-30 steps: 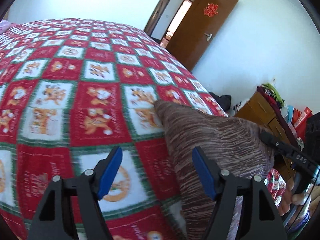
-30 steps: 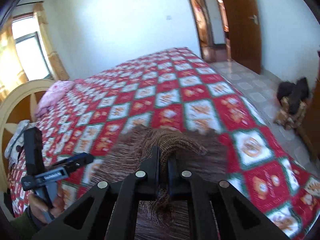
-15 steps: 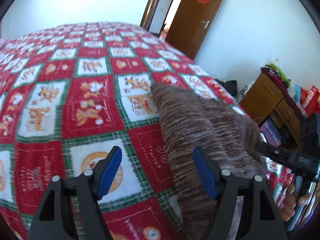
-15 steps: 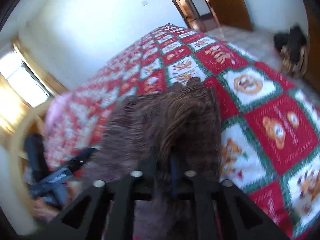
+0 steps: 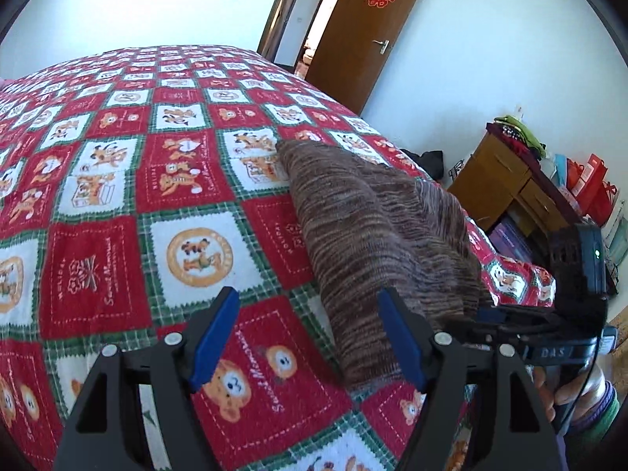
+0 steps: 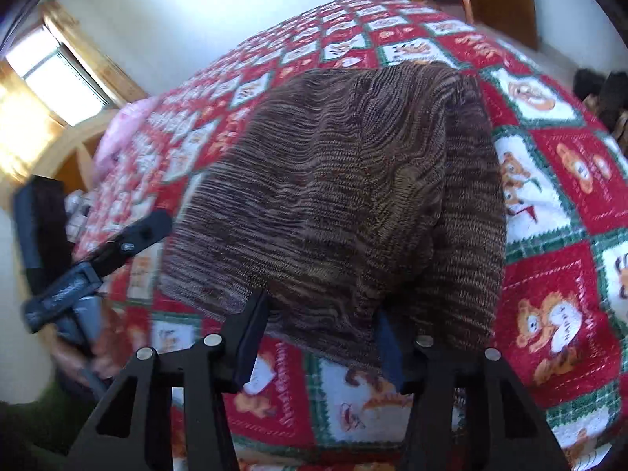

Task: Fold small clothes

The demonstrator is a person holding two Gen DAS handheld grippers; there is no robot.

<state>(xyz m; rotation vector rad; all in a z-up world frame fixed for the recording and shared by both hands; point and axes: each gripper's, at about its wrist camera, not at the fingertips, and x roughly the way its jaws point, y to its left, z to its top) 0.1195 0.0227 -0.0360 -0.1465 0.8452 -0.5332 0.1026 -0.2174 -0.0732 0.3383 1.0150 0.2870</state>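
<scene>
A brown striped knit garment [image 5: 365, 227] lies folded on the red and white patterned bedspread [image 5: 117, 180], near the bed's right edge. My left gripper [image 5: 310, 341] is open and empty, just left of the garment's near end. In the right wrist view the garment [image 6: 345, 180] fills the middle, and my right gripper [image 6: 322, 337] is open with the garment's near edge lying between its jaws. The right gripper also shows at the right of the left wrist view [image 5: 549, 325], at the garment's edge.
A wooden cabinet [image 5: 506, 180] with clothes and red bags stands right of the bed. A brown door [image 5: 365, 27] is at the back. A pink pillow [image 6: 121, 133] and a wooden headboard [image 6: 70, 149] lie at the far left. The left gripper's handle [image 6: 86, 263] is near.
My right gripper, shut on the garment a second ago, has carried its edge over and opened. The garment now lies doubled over. My left gripper stayed open.
</scene>
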